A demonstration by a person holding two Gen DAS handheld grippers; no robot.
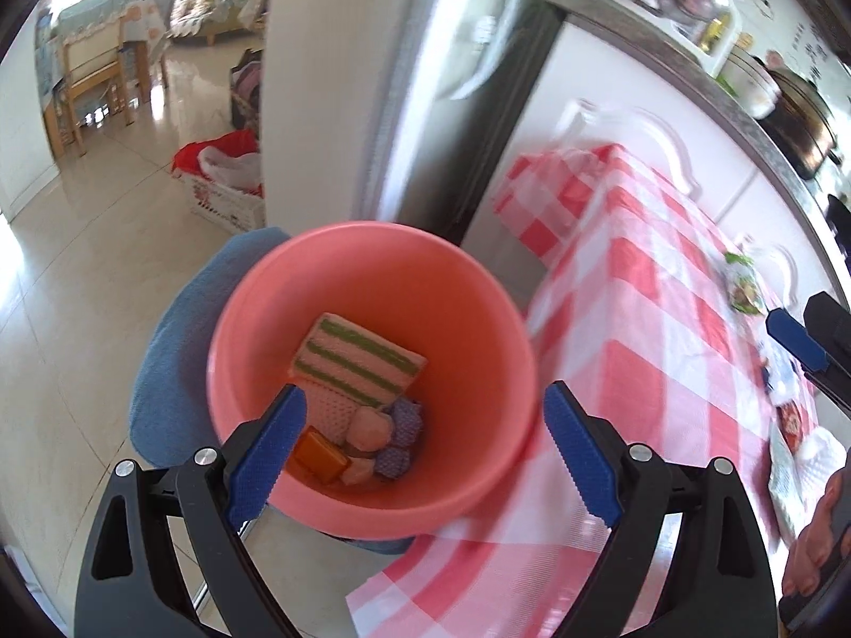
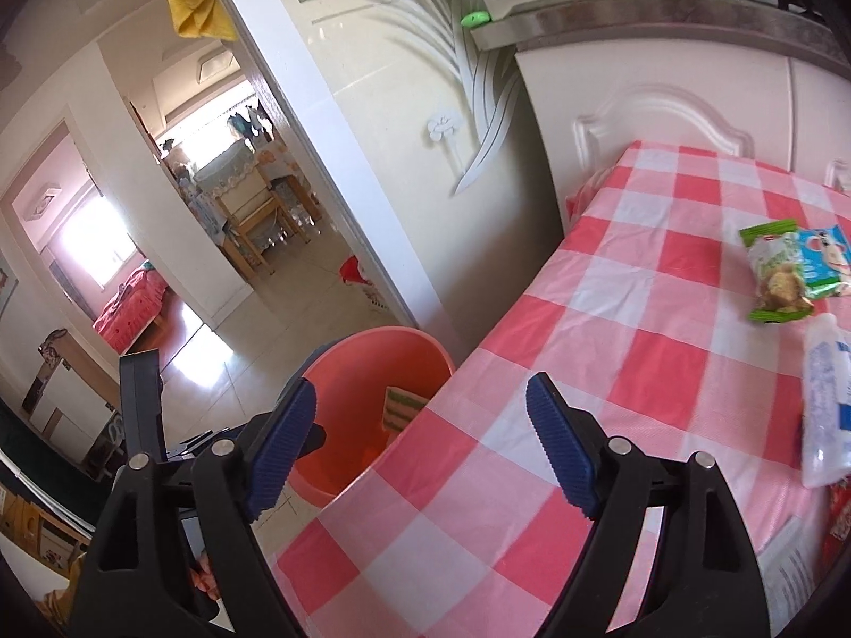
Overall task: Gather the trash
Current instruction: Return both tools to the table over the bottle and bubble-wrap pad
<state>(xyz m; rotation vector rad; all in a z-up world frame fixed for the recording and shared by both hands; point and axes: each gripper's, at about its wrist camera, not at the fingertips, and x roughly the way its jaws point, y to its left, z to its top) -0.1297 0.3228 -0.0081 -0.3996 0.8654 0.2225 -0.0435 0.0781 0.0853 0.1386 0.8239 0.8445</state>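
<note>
- Hovering above the pink bin (image 1: 372,372), the left gripper (image 1: 425,457) had its blue pads spread wide with nothing clamped between them.
- Inside the bin lay a green-striped packet (image 1: 356,361), an orange wrapper (image 1: 319,460), a pale round lump (image 1: 367,428) and two purple-patterned wrappers (image 1: 401,438), all gathered at the near side of the bottom.
- The bin sat on a blue cushioned seat (image 1: 170,351), just beside the edge of the checked tablecloth (image 1: 665,345), which hung down next to its rim.
- Over the corner of the table, the right gripper (image 2: 420,446) also had its jaws well apart and held nothing; its left pad showed against the bin and its right pad against the cloth.
- On the cloth, well away from the bin, remained a green-edged snack packet (image 2: 776,271) touching a blue-and-white wrapper (image 2: 827,260) with a cartoon figure.
- Near them lay a clear plastic bottle (image 2: 824,404) with a blue label, on its side towards the right edge of the view.
- More wrappers showed at the far right of the left wrist view, too blurred to name.
- Behind the table stood white cabinet doors (image 2: 665,111) under a grey countertop (image 2: 691,26), and an open doorway led to a room with a wooden chair (image 2: 250,212).
</note>
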